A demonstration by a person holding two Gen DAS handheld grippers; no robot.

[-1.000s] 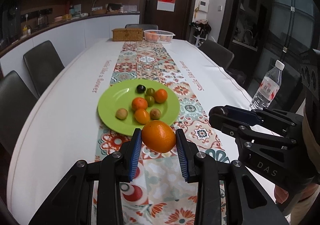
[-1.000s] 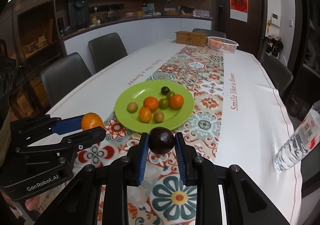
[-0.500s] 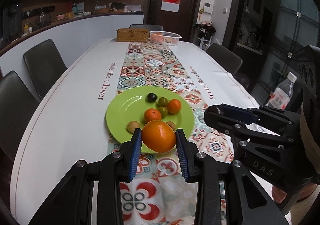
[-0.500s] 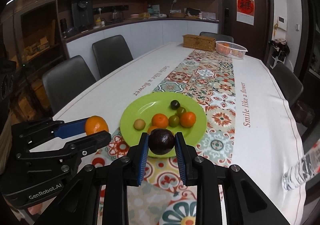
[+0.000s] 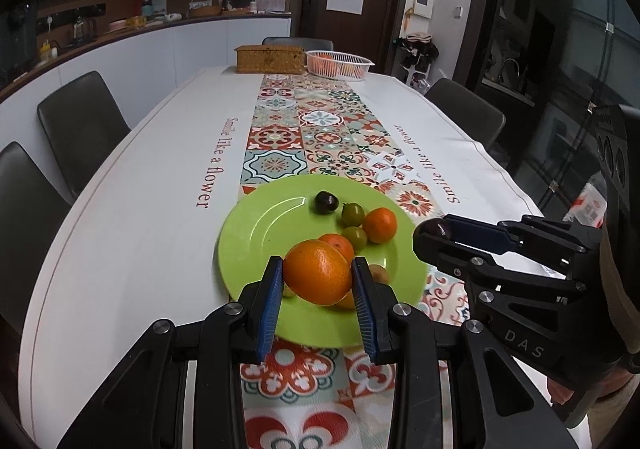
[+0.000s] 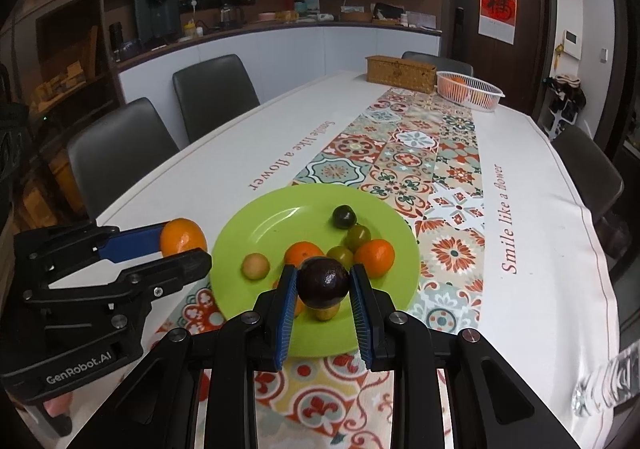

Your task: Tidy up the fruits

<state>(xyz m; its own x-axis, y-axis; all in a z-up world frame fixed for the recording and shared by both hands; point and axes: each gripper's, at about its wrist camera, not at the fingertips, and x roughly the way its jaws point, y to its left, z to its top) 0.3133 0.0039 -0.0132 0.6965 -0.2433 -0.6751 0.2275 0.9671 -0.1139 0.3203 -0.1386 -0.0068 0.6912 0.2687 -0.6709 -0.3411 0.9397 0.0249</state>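
Observation:
My left gripper [image 5: 316, 276] is shut on a large orange [image 5: 316, 272] and holds it over the near edge of the green plate [image 5: 256, 225]. My right gripper [image 6: 323, 284] is shut on a dark round fruit [image 6: 322, 281] above the plate's [image 6: 256, 225] near edge. The plate holds several small fruits: oranges [image 5: 379, 224], green ones [image 5: 353, 214], a dark one [image 5: 326, 202] and a tan one [image 6: 256, 266]. Each gripper shows in the other's view: the right gripper [image 5: 438, 229] to the right of the plate, the left gripper [image 6: 182, 239] to its left.
The plate sits on a patterned runner [image 5: 320, 129] on a long white table [image 5: 140, 189]. A wicker box [image 5: 269, 58] and a white basket of fruit [image 5: 339, 64] stand at the far end. A water bottle [image 6: 608, 377] stands near the right edge. Dark chairs [image 5: 80, 125] line both sides.
Both grippers have moved forward with their fruits, from short of the plate to over its near edge. Nothing on the plate has moved.

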